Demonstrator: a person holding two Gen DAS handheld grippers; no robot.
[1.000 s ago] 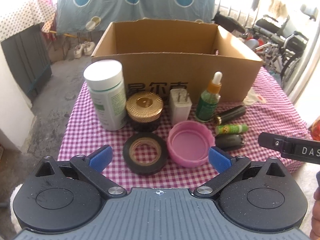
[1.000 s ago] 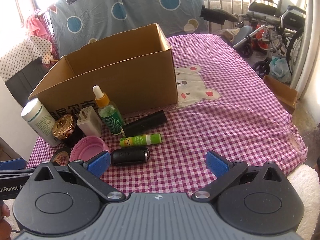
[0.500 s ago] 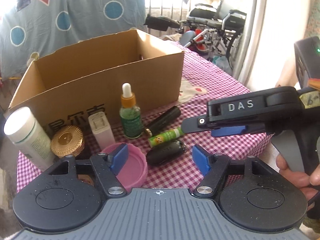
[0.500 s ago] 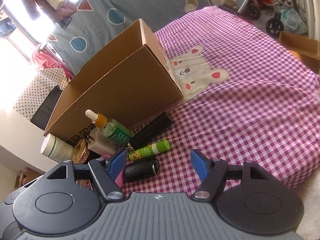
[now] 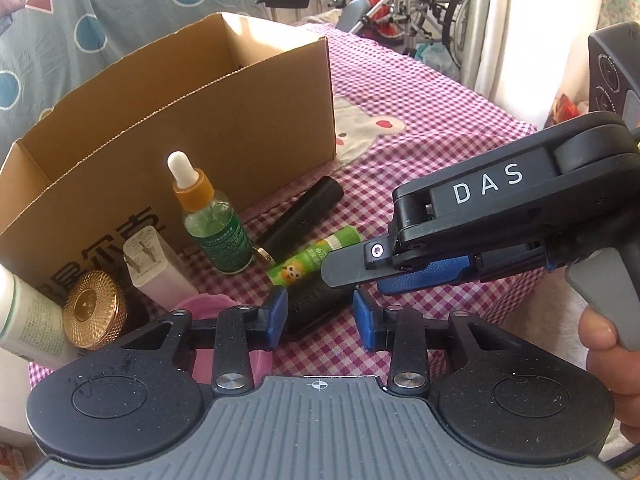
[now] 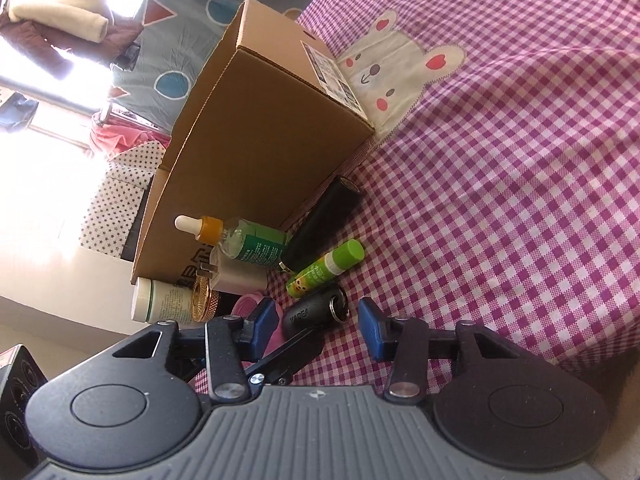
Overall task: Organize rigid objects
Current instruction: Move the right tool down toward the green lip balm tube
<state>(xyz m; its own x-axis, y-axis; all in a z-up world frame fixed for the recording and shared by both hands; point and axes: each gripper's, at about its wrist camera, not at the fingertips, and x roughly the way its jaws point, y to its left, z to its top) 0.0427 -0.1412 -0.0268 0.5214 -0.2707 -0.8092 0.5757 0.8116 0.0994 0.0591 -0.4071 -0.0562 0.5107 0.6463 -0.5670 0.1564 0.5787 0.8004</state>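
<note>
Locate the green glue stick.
In both wrist views the green glue stick lies on the checked cloth, between the black tube and the black key fob, just ahead of both grippers.

Brown cardboard box (image 5: 224, 120); magenta-white checked tablecloth (image 6: 520, 200); green glue stick (image 6: 326, 267); black cylinder (image 5: 300, 220); black key fob (image 6: 310, 314); gold ribbed lid (image 5: 94, 314); pink cap (image 5: 208, 304); white charger (image 5: 154, 276); blue pads (image 5: 276, 316).

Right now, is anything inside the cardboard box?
In the left wrist view, the cardboard box shows only bare inner walls near its rim. Its floor is hidden behind the front wall, so contents cannot be ruled out.
</note>
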